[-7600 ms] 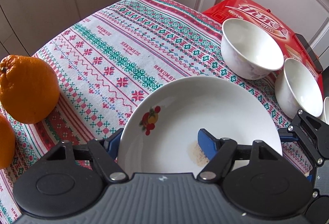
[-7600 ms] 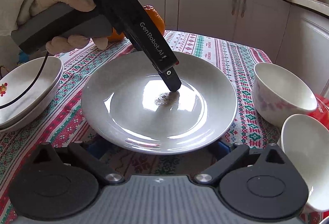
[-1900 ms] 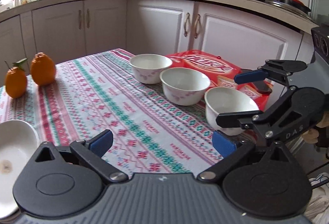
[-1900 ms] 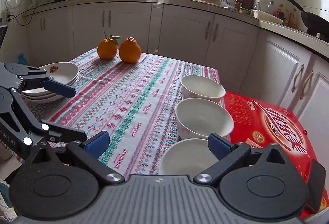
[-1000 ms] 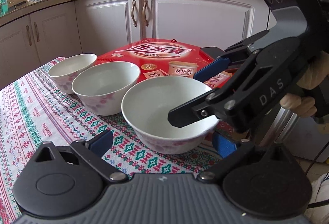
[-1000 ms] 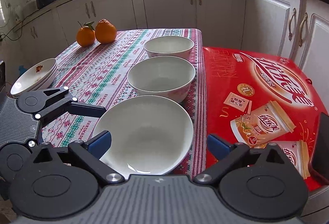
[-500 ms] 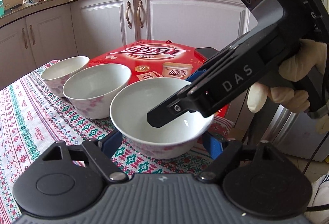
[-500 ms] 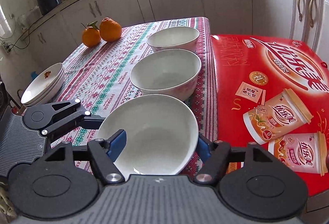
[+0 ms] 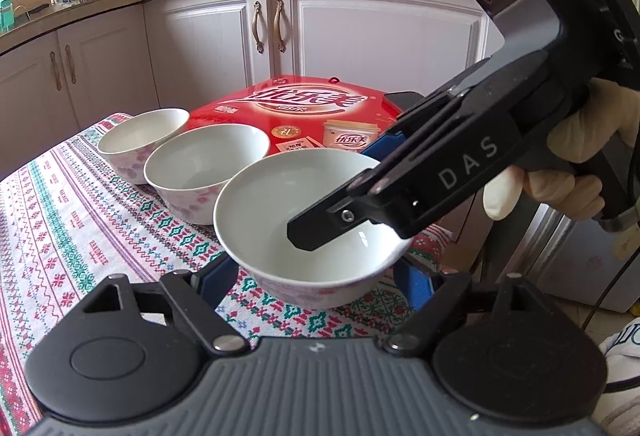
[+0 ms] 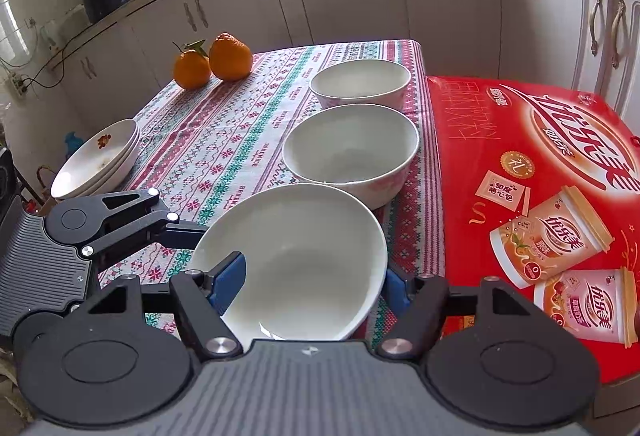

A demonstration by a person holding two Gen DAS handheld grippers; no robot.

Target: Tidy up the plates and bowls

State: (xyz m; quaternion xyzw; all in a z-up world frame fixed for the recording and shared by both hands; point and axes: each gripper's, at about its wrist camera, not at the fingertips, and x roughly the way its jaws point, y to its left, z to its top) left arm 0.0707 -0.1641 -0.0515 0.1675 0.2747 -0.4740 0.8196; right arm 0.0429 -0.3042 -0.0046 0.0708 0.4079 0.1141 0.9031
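Over the nearest bowl, both tongs tilt downward, apparently gripping it.

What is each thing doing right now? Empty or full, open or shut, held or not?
Near bowl: empty, upright, held by both grippers.
Left gripper: jaws have just been closing, now shut on the near bowl.
Right gripper: shut on the near bowl, one jaw inside it.
Middle bowl: empty, upright, free.
Far bowl: empty, upright, free.
Plates: stacked, top one smudged.
Red box: closed, lying flat.

Three bowls, two oranges, one plate stack, one red box
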